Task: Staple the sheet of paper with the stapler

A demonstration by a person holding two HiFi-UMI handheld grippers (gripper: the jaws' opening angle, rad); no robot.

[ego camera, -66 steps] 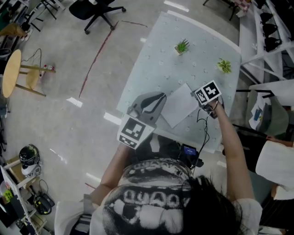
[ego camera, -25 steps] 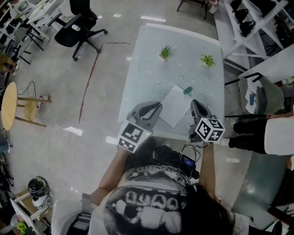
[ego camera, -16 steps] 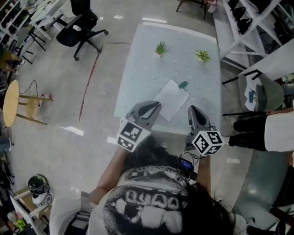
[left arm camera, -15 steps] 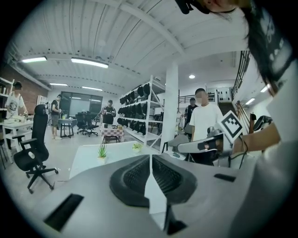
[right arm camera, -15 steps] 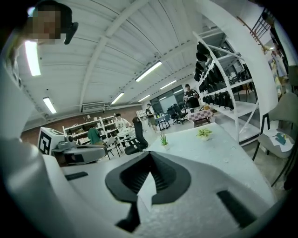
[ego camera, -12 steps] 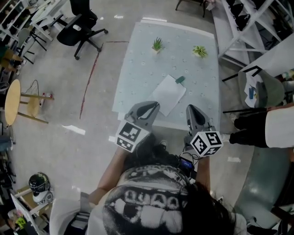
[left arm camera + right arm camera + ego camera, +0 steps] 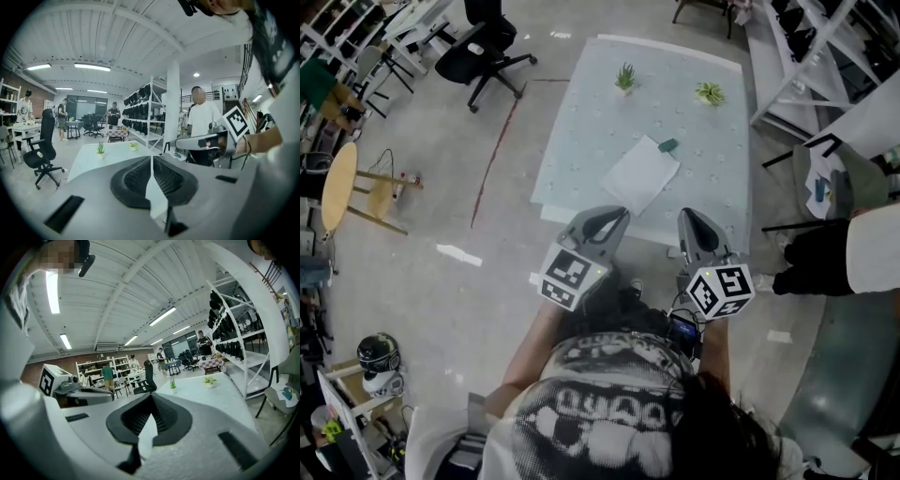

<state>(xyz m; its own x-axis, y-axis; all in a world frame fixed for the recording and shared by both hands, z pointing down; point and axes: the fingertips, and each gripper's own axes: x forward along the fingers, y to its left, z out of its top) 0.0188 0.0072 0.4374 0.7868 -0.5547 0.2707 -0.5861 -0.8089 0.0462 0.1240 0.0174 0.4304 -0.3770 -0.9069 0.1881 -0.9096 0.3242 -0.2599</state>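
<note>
Pale surface point(image 7: 581, 131): the white sheet of paper point(image 7: 639, 175) lies flat on its near half, turned cornerwise and uncreased. Left claw point(image 7: 622, 212) and right claw point(image 7: 686, 215) are each pressed together and empty, held up by the near edge. The stapler point(image 7: 668, 145) (small, green, detail unreadable) sits at the sheet's far corner. Since earlier, the right claw has left the sheet's right corner, and both have drawn back toward the person.

Tiny green stapler point(image 7: 668, 145), details indiscernible
</note>
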